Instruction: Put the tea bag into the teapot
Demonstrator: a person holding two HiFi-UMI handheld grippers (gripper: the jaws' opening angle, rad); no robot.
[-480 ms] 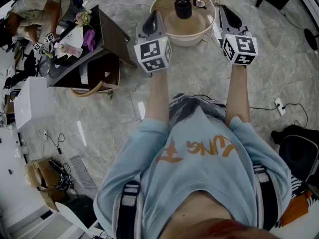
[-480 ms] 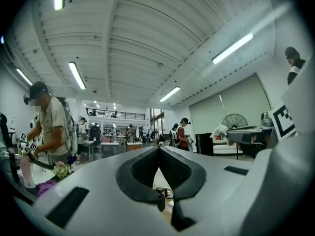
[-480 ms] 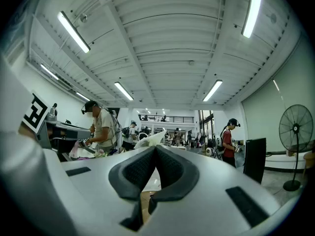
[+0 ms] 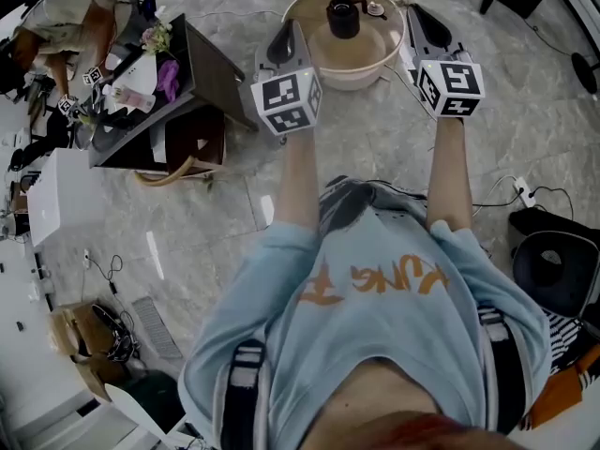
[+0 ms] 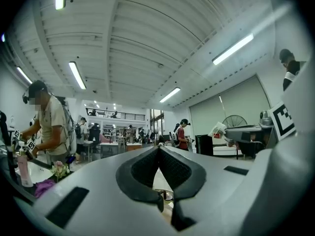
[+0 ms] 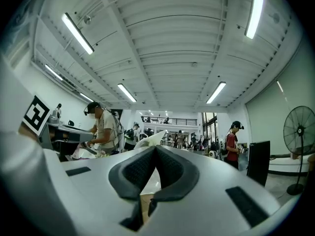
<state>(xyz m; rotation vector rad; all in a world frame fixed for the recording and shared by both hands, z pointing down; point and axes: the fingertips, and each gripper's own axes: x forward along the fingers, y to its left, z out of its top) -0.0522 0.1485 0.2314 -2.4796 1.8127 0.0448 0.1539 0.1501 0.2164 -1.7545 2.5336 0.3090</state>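
TEA BAG: we are judging it light, limp and tearable, best pinched by its string or top edge | WHERE: we are not finding it for sure, perhaps the small item (image 4: 375, 8) just beside the black teapot (image 4: 344, 14) on the round counter (image 4: 349, 75) | left gripper (image 5: 158, 149), right gripper (image 6: 155, 149): both are sitting closed, empty | VIEWS: only the head view is showing the teapot; the gripper views are giving mostly ceiling

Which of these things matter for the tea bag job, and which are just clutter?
For the job: teapot, round table under it, small item beside the teapot (possibly the tea bag), left tool and right tool, both shut and empty.
Lying about: dark side table, flowers on it, power strip on the floor.
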